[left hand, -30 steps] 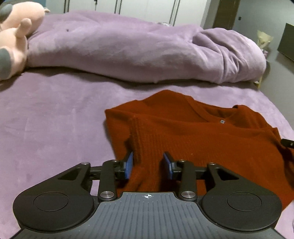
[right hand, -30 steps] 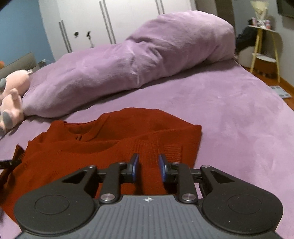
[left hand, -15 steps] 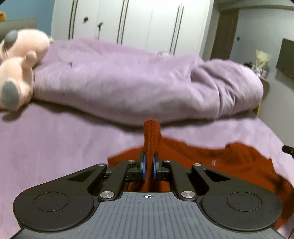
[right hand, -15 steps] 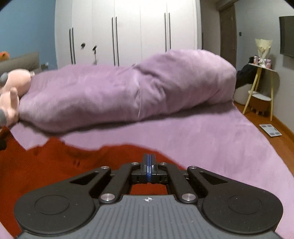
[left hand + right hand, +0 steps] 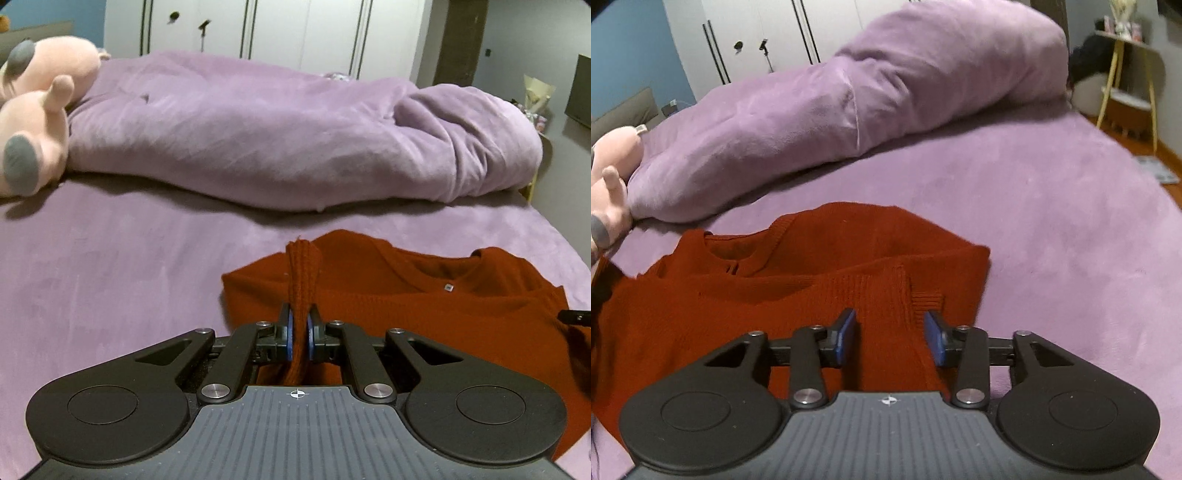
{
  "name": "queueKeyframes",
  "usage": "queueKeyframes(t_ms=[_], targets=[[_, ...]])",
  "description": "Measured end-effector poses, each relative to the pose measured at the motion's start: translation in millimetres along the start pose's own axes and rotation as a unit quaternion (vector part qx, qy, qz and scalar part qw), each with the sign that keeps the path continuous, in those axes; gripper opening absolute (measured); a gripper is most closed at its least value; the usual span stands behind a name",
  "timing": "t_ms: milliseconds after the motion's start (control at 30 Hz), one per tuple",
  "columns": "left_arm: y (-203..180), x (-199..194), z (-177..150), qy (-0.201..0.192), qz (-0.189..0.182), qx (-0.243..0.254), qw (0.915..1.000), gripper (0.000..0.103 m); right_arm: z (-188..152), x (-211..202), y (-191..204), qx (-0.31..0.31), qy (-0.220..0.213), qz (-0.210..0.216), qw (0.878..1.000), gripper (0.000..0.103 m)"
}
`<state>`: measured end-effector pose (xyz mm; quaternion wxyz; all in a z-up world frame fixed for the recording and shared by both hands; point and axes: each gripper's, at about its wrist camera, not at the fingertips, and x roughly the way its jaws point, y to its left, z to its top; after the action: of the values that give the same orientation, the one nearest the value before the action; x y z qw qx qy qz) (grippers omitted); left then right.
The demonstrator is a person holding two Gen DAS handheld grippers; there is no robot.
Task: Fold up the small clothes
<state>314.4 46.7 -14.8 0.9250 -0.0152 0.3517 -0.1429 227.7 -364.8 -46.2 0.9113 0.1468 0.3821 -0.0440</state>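
— Left wrist view: what does the left gripper hold?
— A bunched fold of the red sweater, pinched tight.
— And the right gripper?
— Jaws opening, sweater between them, on the purple bed.

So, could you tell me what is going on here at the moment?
A person is folding a rust-red knitted sweater on a bed with a purple fleece cover. The left tool is shut on a bunched-up fold of the knit. The right tool is opening, its pads apart on either side of the sweater's near edge, not pressing on it.
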Motion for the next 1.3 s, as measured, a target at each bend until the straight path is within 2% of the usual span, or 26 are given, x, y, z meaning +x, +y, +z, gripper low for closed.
queueKeyframes(t_ms=[67, 133, 167, 200, 300, 400, 533, 667, 767, 833, 867, 933, 967, 1000, 1067, 1100, 1133, 1200, 1300], targets=[[0, -2, 1, -0.003, -0.003, 0.003, 1.0000, 0.009, 0, 5, -1, 0.010, 0.001, 0.004, 1.000, 0.042], [-1, -5, 2, -0.007, -0.004, 0.008, 0.9999, 0.009, -2, 1, 5, -0.001, -0.013, -0.002, 1.000, 0.026], [-1, -6, 1, -0.009, -0.005, 0.010, 0.9999, 0.009, -4, -2, 9, -0.014, -0.019, -0.004, 1.000, 0.008], [-2, -6, 0, -0.010, -0.007, 0.012, 0.9999, 0.009, -5, -4, 14, -0.028, -0.025, -0.006, 0.999, 0.005], [-5, -9, -3, -0.013, -0.002, 0.016, 0.9998, 0.009, -12, -13, 21, -0.052, -0.044, -0.009, 0.998, 0.004], [-8, -17, 6, -0.031, 0.002, 0.021, 0.9993, 0.009, -6, -28, 29, -0.076, -0.081, -0.032, 0.993, 0.004], [-14, -22, 32, -0.067, 0.016, 0.031, 0.9972, 0.009, 26, -40, 34, -0.076, -0.127, -0.047, 0.988, 0.004], [-22, -8, 57, -0.101, 0.056, 0.046, 0.9922, 0.009, 60, -31, 45, -0.080, -0.161, -0.068, 0.981, 0.004], [-28, 21, 64, -0.090, 0.088, 0.041, 0.9911, 0.010, 73, -11, 54, -0.089, -0.176, -0.096, 0.976, 0.004], [-29, 42, 60, -0.061, 0.112, 0.048, 0.9907, 0.010, 71, 4, 55, -0.086, -0.179, -0.104, 0.975, 0.005], [-26, 48, 56, -0.049, 0.126, 0.041, 0.9900, 0.011, 65, 8, 56, -0.089, -0.189, -0.127, 0.970, 0.006], [-15, 45, 43, -0.045, 0.127, 0.003, 0.9909, 0.015, 49, 13, 61, -0.095, -0.200, -0.175, 0.959, 0.019], [-13, 40, 35, -0.047, 0.116, -0.008, 0.9922, 0.016, 41, 12, 62, -0.086, -0.196, -0.172, 0.961, 0.025], [-14, 35, 28, -0.053, 0.107, -0.008, 0.9928, 0.021, 34, 8, 62, -0.067, -0.195, -0.138, 0.969, 0.027], [-25, 29, 17, -0.060, 0.081, 0.001, 0.9949, 0.033, 21, 4, 60, -0.003, -0.177, -0.022, 0.984, 0.029], [-31, 28, 13, -0.056, 0.064, 0.005, 0.9964, 0.044, 18, 11, 61, 0.028, -0.153, 0.045, 0.987, 0.031], [-37, 30, 13, -0.052, 0.047, 0.007, 0.9976, 0.049, 16, 21, 67, 0.056, -0.124, 0.103, 0.985, 0.031], [-50, 38, 14, -0.048, 0.025, 0.006, 0.9985, 0.050, 14, 46, 83, 0.097, -0.078, 0.160, 0.979, 0.031], [-56, 59, 21, -0.054, 0.017, -0.018, 0.9982, 0.056, 19, 84, 103, 0.120, -0.028, 0.189, 0.974, 0.031]])
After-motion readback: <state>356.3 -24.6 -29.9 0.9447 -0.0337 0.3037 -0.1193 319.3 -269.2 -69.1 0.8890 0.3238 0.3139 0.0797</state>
